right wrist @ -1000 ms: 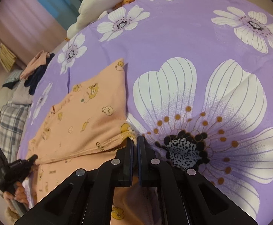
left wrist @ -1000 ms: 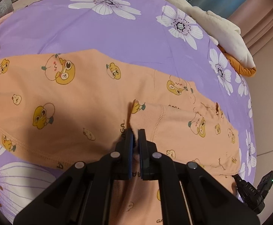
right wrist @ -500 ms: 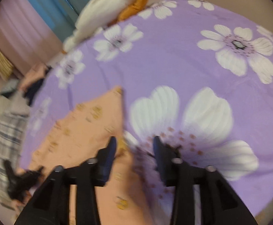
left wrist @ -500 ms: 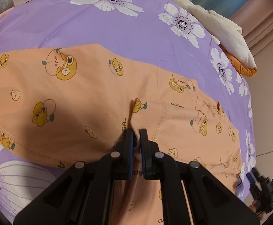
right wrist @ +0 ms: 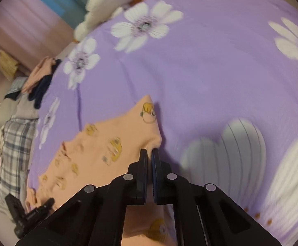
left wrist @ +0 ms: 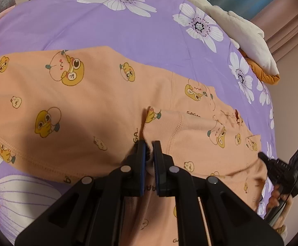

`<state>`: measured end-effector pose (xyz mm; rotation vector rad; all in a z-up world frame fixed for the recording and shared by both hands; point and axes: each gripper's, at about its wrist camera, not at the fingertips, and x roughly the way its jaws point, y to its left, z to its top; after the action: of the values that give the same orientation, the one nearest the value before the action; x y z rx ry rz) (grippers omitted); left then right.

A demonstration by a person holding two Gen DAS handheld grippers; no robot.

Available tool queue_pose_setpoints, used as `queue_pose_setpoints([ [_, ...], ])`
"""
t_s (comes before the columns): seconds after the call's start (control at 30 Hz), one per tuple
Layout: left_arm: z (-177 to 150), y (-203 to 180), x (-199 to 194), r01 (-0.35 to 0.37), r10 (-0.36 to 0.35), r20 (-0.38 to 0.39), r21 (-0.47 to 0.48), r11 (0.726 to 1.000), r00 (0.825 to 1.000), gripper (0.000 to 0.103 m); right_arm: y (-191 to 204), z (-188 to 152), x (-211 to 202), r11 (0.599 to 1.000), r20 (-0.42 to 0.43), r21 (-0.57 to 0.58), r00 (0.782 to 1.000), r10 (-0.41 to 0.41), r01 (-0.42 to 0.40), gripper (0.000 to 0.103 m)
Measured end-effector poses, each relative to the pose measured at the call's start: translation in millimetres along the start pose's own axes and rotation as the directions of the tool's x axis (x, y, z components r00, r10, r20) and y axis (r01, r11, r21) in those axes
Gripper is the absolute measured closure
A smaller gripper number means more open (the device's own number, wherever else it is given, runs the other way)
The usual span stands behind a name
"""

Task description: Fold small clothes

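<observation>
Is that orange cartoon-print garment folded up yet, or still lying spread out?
Partly folded. The orange garment lies mostly flat on the purple sheet, with one flap doubled over near the left tongs, which pinch its edge.

Peach-orange garment [left wrist: 99, 106] carried yellow cartoon prints; the bedsheet [left wrist: 91, 26] was purple with white flowers; black grippers had blue pads [right wrist: 153, 170]; plaid cloth [right wrist: 13, 143] was grey-white.

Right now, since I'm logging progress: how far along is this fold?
Early. Done: one flap of the orange garment already lies doubled over. In hand: the left gripper pinches a fold and the right gripper pinches a corner. Left: most of it lies spread on the purple sheet.
</observation>
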<state>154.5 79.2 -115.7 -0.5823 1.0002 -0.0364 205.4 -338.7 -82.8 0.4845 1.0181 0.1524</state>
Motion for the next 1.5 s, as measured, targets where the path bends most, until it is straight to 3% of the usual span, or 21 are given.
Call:
queue_pose_setpoints([
  [0.13,-0.9,-0.2,-0.1,0.001,-0.001,-0.001,0.0,1.0,1.0,0.094,-0.7,3.5,6.1,0.997,-0.026,-0.039,0.997,-0.068,0.067,0.098],
  [0.27,-2.2,-1.7,-1.5,-0.006,0.006,-0.007,0.023,1.0,1.0,0.093,-23.2,4.1,4.5,0.994,-0.03,0.037,0.994,-0.106,0.107,0.098],
  [0.47,-0.6,-4.7,-14.9,0.049,-0.05,0.053,0.025,0.998,0.997,0.098,-26.0,18.6,1.9,0.997,-0.054,0.052,0.997,-0.051,0.054,0.094],
  [0.6,7.7,-13.3,-27.0,0.079,-0.082,0.089,0.039,0.996,0.993,0.098,-14.3,32.2,6.7,0.998,-0.046,0.045,0.998,-0.049,0.051,0.068],
  [0.63,10.3,-15.0,-32.2,0.101,-0.105,0.099,0.042,0.994,0.99,0.098,-11.5,34.5,8.7,0.998,-0.044,0.041,0.998,-0.041,0.043,0.067],
  [0.7,14.3,-17.7,-41.6,0.126,-0.132,0.119,0.056,0.99,0.984,0.098,-4.0,38.6,16.3,0.999,-0.049,0.022,0.998,-0.03,0.031,0.067],
  [0.87,17.3,-10.9,-39.0,0.097,-0.104,0.133,0.056,0.994,0.986,0.1,1.2,40.0,39.9,0.998,-0.089,0.007,0.994,-0.068,0.069,0.067],
  [0.9,17.6,-7.1,-35.4,0.098,-0.103,0.118,0.042,0.994,0.988,0.102,1.8,40.6,40.8,0.997,-0.081,0.001,0.994,-0.075,0.075,0.076],
  [0.93,17.2,-3.6,-31.4,0.109,-0.112,0.099,0.031,0.994,0.989,0.102,3.1,40.7,42.6,0.997,-0.069,-0.014,0.994,-0.083,0.082,0.096],
  [1.23,3.3,-3.5,-18.3,0.123,-0.124,0.012,0.049,0.991,0.992,0.102,9.7,50.0,38.5,0.996,-0.015,-0.044,0.997,-0.078,0.077,0.096],
  [1.33,-1.3,-8.1,-17.3,0.117,-0.117,-0.004,0.065,0.991,0.993,0.101,3.9,49.4,48.1,0.988,-0.051,-0.042,0.987,-0.153,0.151,0.096],
  [1.5,-8.7,-13.4,-18.9,0.103,-0.101,-0.024,0.081,0.991,0.995,0.098,4.8,33.9,11.0,0.988,-0.004,-0.04,0.989,-0.15,0.15,0.088],
])
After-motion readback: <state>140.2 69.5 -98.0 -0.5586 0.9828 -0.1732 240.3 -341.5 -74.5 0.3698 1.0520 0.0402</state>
